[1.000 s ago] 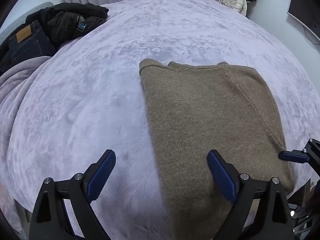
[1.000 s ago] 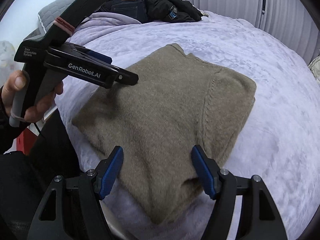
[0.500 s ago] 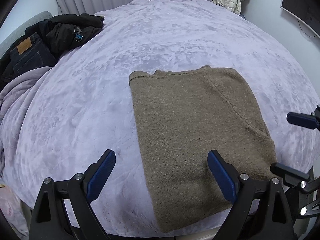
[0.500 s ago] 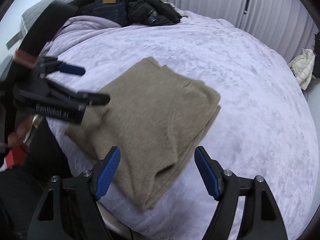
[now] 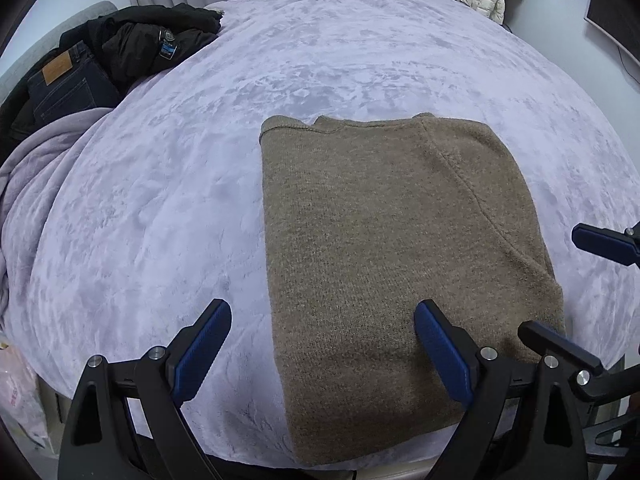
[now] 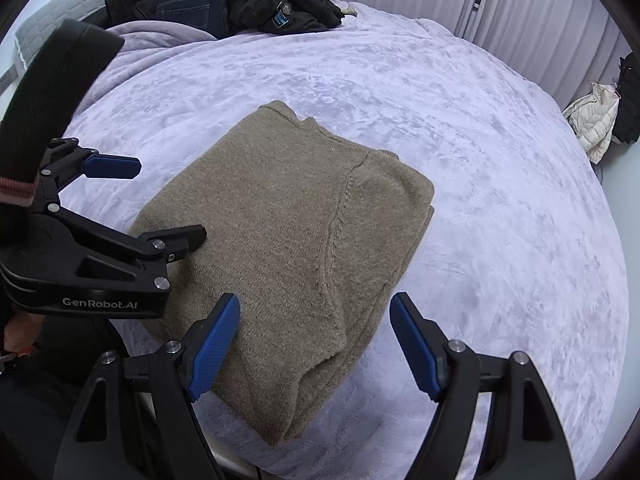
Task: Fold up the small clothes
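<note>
One folded sweater (image 5: 384, 264) | collar end far, long axis front-to-back | left gripper (image 5: 322, 350) and right gripper (image 6: 314, 346) wide, empty

a black jacket (image 5: 160, 46) and jeans (image 5: 60, 84) lie heaped on the lilac blanket (image 5: 360, 52); perhaps a pale coat (image 6: 592, 120) beyond.

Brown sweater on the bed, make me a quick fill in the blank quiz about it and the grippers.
1. The brown sweater lies ___ on the lilac blanket.
2. The jaws of the left gripper are ___.
3. The right gripper holds ___.
4. The jeans lie beside a ___ jacket.

Missing: folded; open; nothing; black
</note>
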A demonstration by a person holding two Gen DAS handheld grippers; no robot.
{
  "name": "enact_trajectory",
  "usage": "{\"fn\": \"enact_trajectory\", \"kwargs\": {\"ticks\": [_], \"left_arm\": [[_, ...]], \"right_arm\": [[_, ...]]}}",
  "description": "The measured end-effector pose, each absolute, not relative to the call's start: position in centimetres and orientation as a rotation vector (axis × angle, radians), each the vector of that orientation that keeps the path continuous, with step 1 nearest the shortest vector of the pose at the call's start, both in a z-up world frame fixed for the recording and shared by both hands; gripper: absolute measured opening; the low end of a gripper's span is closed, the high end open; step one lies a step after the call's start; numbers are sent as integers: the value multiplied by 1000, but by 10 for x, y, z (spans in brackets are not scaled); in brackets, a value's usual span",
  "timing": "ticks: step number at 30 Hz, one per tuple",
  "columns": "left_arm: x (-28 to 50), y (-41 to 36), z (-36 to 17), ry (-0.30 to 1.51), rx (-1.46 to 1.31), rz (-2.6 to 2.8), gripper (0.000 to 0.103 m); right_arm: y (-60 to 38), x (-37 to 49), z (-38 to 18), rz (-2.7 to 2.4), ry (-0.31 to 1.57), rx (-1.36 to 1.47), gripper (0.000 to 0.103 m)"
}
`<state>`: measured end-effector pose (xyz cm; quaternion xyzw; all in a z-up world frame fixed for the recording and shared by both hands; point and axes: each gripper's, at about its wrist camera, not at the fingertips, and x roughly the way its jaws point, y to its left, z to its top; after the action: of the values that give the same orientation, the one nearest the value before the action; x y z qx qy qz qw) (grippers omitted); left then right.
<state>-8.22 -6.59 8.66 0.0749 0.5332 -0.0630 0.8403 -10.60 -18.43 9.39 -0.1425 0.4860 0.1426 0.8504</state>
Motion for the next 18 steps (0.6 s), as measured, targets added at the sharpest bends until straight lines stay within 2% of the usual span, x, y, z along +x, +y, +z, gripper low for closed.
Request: {"fn": "enact_trajectory", "kwargs": {"ticks": [18], "left_arm": [[-76,-65,79,1175,124,-97,94]], "right_arm": [[-179,-94,83,302,1058,-316,80]]}}
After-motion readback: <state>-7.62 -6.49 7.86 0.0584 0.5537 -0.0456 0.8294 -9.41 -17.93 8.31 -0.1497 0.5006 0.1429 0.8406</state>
